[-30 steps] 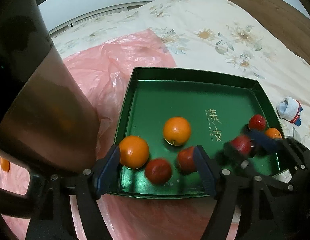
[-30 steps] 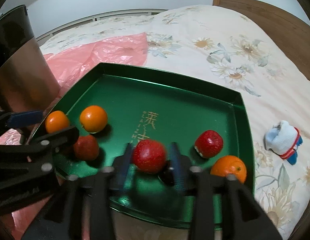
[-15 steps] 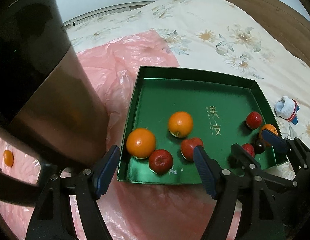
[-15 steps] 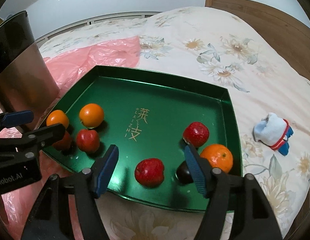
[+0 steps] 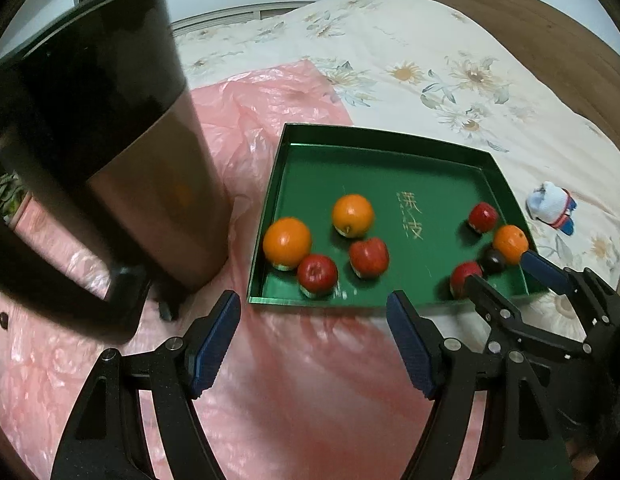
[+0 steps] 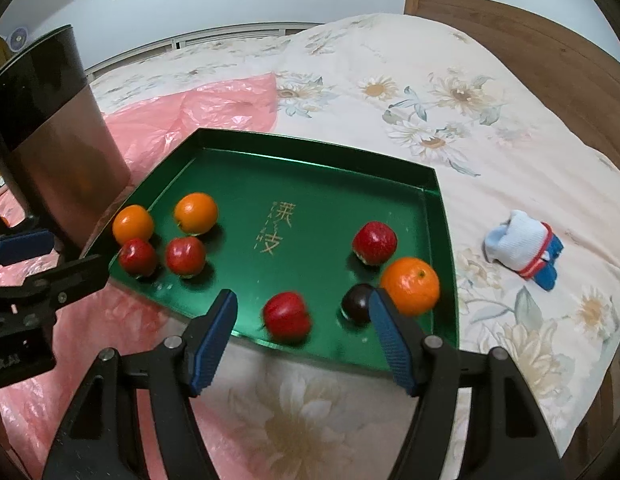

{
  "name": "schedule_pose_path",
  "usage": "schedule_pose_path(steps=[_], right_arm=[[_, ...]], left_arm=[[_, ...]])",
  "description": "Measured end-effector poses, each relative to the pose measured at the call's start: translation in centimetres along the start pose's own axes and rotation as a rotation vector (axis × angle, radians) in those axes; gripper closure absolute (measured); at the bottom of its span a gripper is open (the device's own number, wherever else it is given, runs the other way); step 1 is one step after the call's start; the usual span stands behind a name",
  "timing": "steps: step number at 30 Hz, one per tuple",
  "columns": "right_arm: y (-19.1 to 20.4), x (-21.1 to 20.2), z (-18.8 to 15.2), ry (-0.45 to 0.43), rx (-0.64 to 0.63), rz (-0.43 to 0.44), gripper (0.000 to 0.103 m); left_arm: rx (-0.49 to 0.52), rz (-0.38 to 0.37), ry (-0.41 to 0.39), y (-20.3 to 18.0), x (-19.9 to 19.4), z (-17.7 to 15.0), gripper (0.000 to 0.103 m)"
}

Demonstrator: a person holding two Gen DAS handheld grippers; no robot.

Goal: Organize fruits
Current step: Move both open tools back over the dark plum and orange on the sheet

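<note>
Now red and orange fruits (image 6: 287,315) dot the green tray (image 6: 444,216); both claws gape empty.

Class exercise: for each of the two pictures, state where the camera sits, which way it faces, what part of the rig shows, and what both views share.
Left wrist: rides the left gripper, facing forward and down at the green tray and pink plastic sheet; its open jaws show, with the right gripper alongside.
Right wrist: rides the right gripper, facing down at the tray's nearer edge; open jaws show.
Shared: tray, the fruit in it, dark bin, small cloth toy.
</note>
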State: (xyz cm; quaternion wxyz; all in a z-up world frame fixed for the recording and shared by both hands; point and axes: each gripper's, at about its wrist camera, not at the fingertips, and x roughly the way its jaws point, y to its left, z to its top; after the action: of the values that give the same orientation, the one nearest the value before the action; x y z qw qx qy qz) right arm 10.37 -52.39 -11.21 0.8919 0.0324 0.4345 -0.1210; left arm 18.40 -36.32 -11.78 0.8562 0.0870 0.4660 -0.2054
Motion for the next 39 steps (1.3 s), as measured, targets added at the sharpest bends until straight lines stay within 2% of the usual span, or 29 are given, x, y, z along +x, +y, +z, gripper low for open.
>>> schedule_pose_path(steps=[8, 18, 22, 24, 30, 39], right_arm=[[1.4, -2.6, -1.3, 0.011, 0.014, 0.014, 0.0], [5.7, -7.4, -2.5, -0.006, -0.025, 0.047, 0.0], [8.5, -9.4, -3.1, -0.012, -0.059, 0.084, 0.0], [10.0, -10.1, -3.4, -0.009, -0.072, 0.111, 0.0], [14.9, -11.9, -3.9, -0.007, -0.104, 0.184, 0.0], [24.2, -13.2, -4.4, -0.007, -0.222, 0.269, 0.0]], left_arm=[[-0.028, -0.02, 0.002, 1.8, -4.0, -2.3, 0.033], [-0.085, -0.012, -0.014, 6.2, -9.6, -5.8, 0.027], [-0.118, 0.009, -0.024, 8.9, -11.8, -7.6, 0.016], [-0.122, 0.025, -0.021, 10.4, -12.9, -8.7, 0.014], [-0.159, 0.069, -0.013, 15.0, -15.2, -11.4, 0.013], [-0.246, 0.132, -0.014, 22.3, -17.4, -14.8, 0.013]])
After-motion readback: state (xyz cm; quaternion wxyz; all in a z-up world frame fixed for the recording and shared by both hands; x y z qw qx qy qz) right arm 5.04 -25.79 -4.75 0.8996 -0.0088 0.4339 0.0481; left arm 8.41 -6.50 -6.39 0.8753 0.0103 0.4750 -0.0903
